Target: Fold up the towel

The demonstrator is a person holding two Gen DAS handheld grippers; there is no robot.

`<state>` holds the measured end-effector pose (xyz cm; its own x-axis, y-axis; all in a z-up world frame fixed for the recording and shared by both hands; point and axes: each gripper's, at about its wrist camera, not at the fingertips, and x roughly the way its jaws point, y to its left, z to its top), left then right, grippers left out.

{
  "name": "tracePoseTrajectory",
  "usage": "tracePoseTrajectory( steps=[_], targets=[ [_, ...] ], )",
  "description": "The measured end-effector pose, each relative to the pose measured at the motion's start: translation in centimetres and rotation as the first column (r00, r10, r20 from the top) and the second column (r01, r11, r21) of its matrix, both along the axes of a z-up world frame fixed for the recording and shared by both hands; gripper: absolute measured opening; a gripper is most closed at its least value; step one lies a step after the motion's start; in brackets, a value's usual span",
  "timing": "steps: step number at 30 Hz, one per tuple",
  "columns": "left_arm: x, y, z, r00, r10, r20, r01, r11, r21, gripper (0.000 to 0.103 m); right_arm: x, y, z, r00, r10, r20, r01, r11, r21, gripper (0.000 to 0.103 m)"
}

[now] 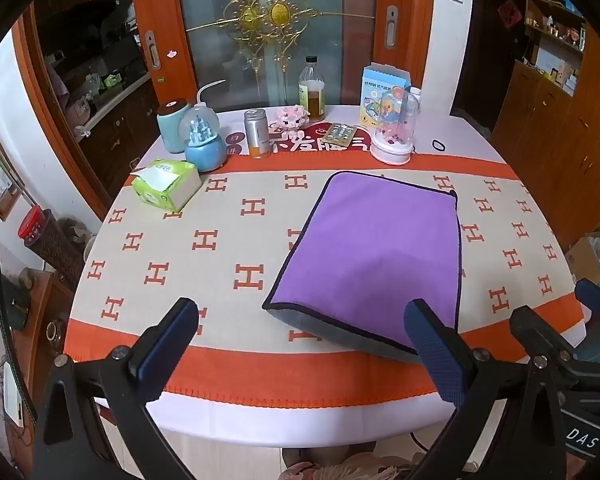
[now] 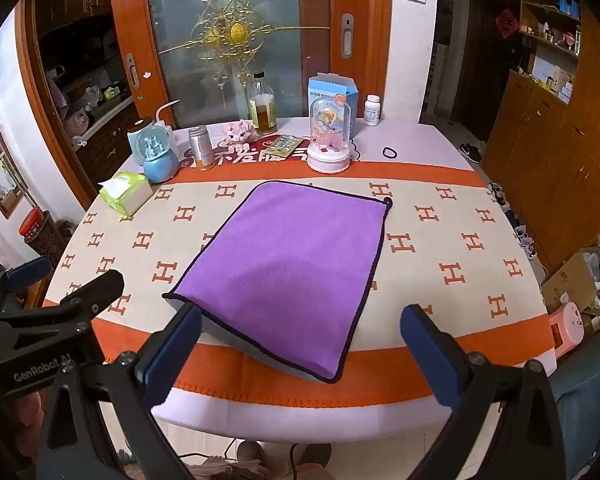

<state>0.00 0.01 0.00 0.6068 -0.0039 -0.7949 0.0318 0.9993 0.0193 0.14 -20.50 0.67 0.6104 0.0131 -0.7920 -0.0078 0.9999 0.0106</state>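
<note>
A purple towel (image 1: 370,248) with dark trim and a grey underside lies flat on the table, folded into a rectangle; its near corner shows grey. It also shows in the right wrist view (image 2: 296,264). My left gripper (image 1: 302,324) is open and empty, held above the table's near edge, just in front of the towel's near left corner. My right gripper (image 2: 300,332) is open and empty, held above the near edge in front of the towel's near end. The right gripper also shows at the left wrist view's right edge (image 1: 560,340).
The tablecloth (image 1: 220,248) is beige with orange H marks. Along the far side stand a tissue pack (image 1: 166,190), a snow globe (image 1: 204,144), a can (image 1: 257,133), a bottle (image 1: 312,90), a glass dome toy (image 1: 394,128), a blue box (image 1: 384,92) and a hair tie (image 1: 440,145).
</note>
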Motion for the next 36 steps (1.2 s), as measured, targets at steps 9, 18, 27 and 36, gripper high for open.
tracePoseTrajectory(
  steps=[9, 18, 27, 36],
  targets=[
    [0.00, 0.00, 0.00, 1.000, 0.000, 0.002, 0.000, 1.000, 0.001, 0.102, -0.04, 0.24, 0.01, 1.000, -0.002, 0.003, 0.002, 1.000, 0.002, 0.100],
    [-0.01, 0.00, 0.01, 1.000, 0.000, 0.002, 0.000, 1.000, 0.002, 0.102, -0.20, 0.25, -0.02, 1.000, 0.001, 0.004, -0.001, 1.000, 0.007, 0.100],
    [-0.01, 0.00, 0.01, 1.000, 0.000, 0.002, 0.000, 1.000, 0.002, 0.102, -0.35, 0.33, -0.08, 1.000, 0.001, 0.003, -0.001, 1.000, 0.011, 0.100],
    [-0.01, -0.01, 0.00, 1.000, 0.000, 0.002, 0.000, 1.000, 0.002, 0.102, -0.46, 0.36, -0.14, 1.000, 0.000, 0.003, 0.000, 1.000, 0.012, 0.100]
  ],
)
